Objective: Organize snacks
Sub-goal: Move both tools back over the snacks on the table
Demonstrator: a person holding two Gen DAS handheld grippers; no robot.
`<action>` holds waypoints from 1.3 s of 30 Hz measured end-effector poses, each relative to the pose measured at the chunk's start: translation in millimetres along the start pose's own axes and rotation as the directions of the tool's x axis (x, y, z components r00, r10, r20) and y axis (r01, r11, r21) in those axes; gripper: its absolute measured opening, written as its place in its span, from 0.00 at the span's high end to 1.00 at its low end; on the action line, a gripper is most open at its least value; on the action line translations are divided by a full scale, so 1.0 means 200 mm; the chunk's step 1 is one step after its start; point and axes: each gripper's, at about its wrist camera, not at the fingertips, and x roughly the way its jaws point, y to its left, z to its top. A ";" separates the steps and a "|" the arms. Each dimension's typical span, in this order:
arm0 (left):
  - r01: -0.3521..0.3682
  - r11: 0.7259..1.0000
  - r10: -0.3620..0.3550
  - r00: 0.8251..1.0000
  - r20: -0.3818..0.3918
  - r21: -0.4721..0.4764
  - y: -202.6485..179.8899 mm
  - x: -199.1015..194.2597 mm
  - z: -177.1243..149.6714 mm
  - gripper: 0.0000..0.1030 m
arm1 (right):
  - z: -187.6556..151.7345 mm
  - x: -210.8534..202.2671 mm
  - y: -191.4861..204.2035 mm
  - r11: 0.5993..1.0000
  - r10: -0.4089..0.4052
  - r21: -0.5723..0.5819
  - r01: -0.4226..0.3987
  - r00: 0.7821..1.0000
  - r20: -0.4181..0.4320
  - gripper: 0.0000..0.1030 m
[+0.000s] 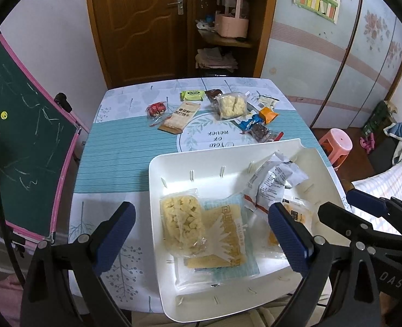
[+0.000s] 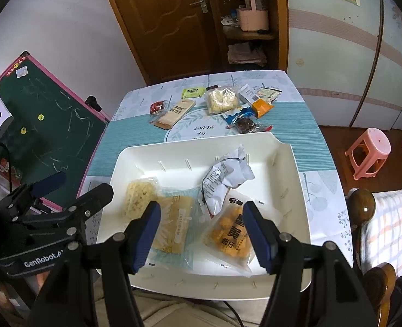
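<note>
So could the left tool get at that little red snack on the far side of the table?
Probably yes. The left tool is open and holds nothing, and the red snack lies apart from the others on the tablecloth, uncovered. It would have to reach past the white tray.

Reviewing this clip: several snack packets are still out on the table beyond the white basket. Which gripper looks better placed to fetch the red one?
Probably left. The red packet lies far-left, ahead of the open, empty left gripper; the right gripper, also open, sits nearer the basket's right half.

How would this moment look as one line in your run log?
left tongs: open, empty | right tongs: open, empty | white tray: four snack packets | table: more snacks waiting
</note>
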 end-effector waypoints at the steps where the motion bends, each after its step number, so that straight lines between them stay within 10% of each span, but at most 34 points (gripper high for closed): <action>1: 0.002 1.000 -0.002 1.000 -0.004 0.000 0.00 0.00 0.00 0.05 | 0.00 0.00 0.00 1.000 0.001 0.001 -0.001 1.000 -0.001 0.39; 23: 0.020 0.999 -0.020 1.000 0.003 -0.025 0.11 0.13 0.12 0.05 | 0.13 0.19 -0.09 0.998 -0.021 0.054 0.024 0.998 -0.056 0.39; 39: -0.148 0.988 0.151 0.975 0.160 -0.032 0.45 -0.01 0.68 0.05 | 0.60 0.17 -0.07 0.986 -0.092 -0.141 0.093 0.996 0.008 0.39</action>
